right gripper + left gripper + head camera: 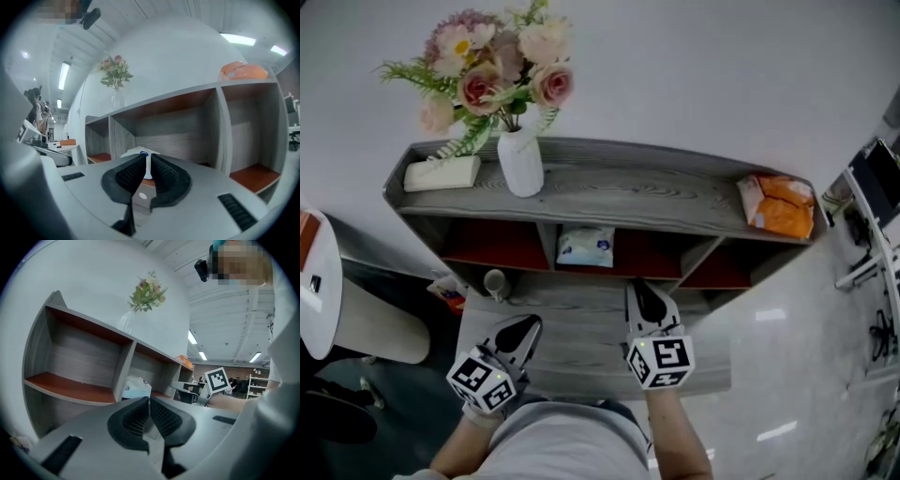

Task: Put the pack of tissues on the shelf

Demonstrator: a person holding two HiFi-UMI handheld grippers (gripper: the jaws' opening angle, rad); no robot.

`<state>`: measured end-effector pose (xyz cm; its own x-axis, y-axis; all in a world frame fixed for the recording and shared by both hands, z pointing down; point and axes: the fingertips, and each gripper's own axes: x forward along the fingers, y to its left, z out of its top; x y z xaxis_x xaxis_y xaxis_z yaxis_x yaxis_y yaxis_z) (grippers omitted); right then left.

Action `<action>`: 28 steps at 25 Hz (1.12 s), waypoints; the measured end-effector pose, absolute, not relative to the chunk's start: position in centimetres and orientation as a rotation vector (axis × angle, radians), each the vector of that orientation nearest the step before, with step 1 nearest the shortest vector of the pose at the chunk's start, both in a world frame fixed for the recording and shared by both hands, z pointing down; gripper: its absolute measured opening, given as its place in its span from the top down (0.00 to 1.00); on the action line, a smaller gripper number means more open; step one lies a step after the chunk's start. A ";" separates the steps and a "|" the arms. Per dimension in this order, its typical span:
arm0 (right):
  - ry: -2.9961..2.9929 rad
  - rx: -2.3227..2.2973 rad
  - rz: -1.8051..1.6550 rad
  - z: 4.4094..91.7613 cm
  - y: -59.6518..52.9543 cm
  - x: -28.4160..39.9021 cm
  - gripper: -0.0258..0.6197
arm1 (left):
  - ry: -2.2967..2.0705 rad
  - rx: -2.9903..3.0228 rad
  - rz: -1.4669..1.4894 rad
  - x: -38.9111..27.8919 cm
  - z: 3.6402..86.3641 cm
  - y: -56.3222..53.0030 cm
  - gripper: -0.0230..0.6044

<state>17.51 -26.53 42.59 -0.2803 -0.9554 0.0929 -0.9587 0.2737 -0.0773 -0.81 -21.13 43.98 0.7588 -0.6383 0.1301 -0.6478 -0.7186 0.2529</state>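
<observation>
Head view, working outward from the body: holding the left gripper (523,328) at 7 o'clock and the right gripper (641,289) at 5 o'clock, both hovering over the lower grey board of the shelf (628,192) and aiming up toward 12 o'clock. Keeping the left jaws pressed together, pinching nothing. Holding the right jaws drawn almost together as well, with only a thin slit between the pads, gripping nothing, tips stopping just short of the open middle compartment.

Looking past the right tips toward 11 o'clock: finding the pack of tissues (586,247) lying inside that middle compartment, on its red-brown floor, apart from both grippers.

Moving up to the top board: meeting a white vase (520,161) at 11 o'clock, carrying pink and cream flowers (492,70), with a white box (441,173) just beside it toward 9 o'clock. Spotting an orange bag (780,206) well apart at 2 o'clock, lying at the far right end of the same board.

Turning to the left gripper view: catching the pack at 11 o'clock beyond the closed tips, sitting right of a grey divider, and the right gripper's marker cube at 3 o'clock.

Turning to the right gripper view: seeing the white pack through the slit, straight ahead at 12 o'clock, with the orange bag up at 1 o'clock and the flowers at 11 o'clock.
</observation>
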 end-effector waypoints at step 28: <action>-2.372 2.114 0.273 44.1 -17.2 20.7 0.90 | -0.647 2.816 0.129 7.4 44.2 -20.0 0.93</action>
<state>20.68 -17.23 44.14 -0.1205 -0.9896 0.0784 -0.9815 0.1069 -0.1587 7.45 -20.01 44.18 0.8976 -0.4177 0.1409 -0.4398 -0.8707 0.2202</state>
